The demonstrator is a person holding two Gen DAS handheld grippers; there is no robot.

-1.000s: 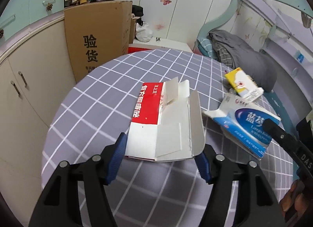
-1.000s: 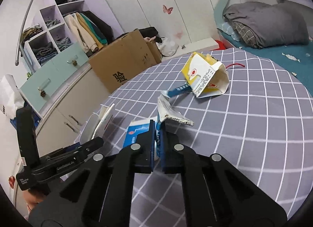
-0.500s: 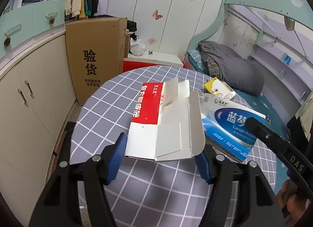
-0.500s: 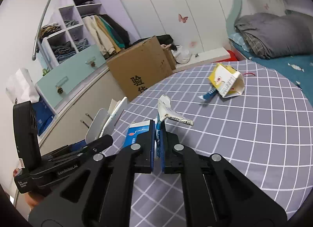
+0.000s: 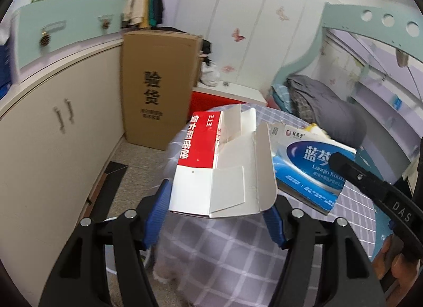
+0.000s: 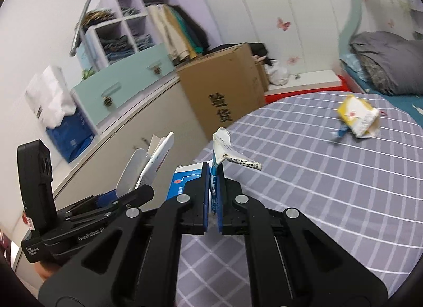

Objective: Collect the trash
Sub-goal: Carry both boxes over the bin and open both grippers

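Note:
My left gripper [image 5: 219, 217] is shut on a flattened red and white carton [image 5: 222, 164] and holds it in the air beyond the table's left edge. My right gripper [image 6: 212, 196] is shut on a flattened blue and white medicine box [image 6: 219, 153], held up above the table's near left part. That box shows in the left wrist view [image 5: 309, 169], just right of the carton, with the right gripper's finger across it. The left gripper and its carton [image 6: 150, 164] show at the left of the right wrist view. A yellow and white crumpled box [image 6: 357, 116] lies on the far side of the table.
The round table has a grey checked cloth [image 6: 330, 188]. A tall cardboard box [image 5: 156, 90] stands on the floor by the cream cabinets [image 5: 53, 132]. A bed with a grey blanket [image 5: 330, 114] is at the right. A white round rim [image 5: 111, 248] shows low down between the left fingers.
Both grippers have risen and pulled back to the left with their boxes. The table now sits lower and farther away; floor and cabinets show under the left gripper.

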